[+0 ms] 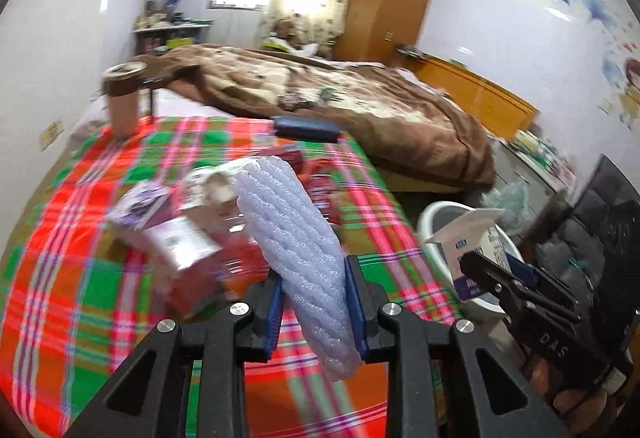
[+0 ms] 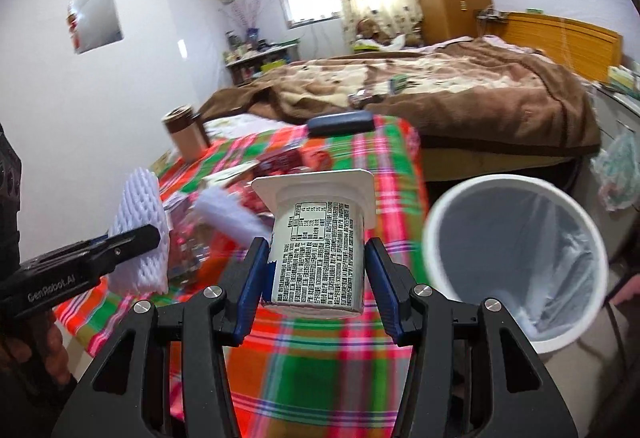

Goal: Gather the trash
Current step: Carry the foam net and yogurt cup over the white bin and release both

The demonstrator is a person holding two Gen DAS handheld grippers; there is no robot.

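While fingers pinch foam net (image 1: pixel 298 238) and yogurt cup (image 2: pixel 320 250), plaid tablecloth (image 1: pixel 80 278), bedroom.

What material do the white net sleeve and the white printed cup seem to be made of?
White net sleeve: likely soft foam, matte, with an open mesh pattern, squeezed by the left gripper. White printed cup in the right gripper: probably thin plastic, smooth with a slight sheen and a flat rim.

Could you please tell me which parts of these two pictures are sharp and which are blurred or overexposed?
Left wrist view: the foam net in the left gripper is sharp, the boxes behind smear; the curtained window glares. Right wrist view: the yogurt cup in the right gripper reads crisply; the bin rim and plaid cloth streak.
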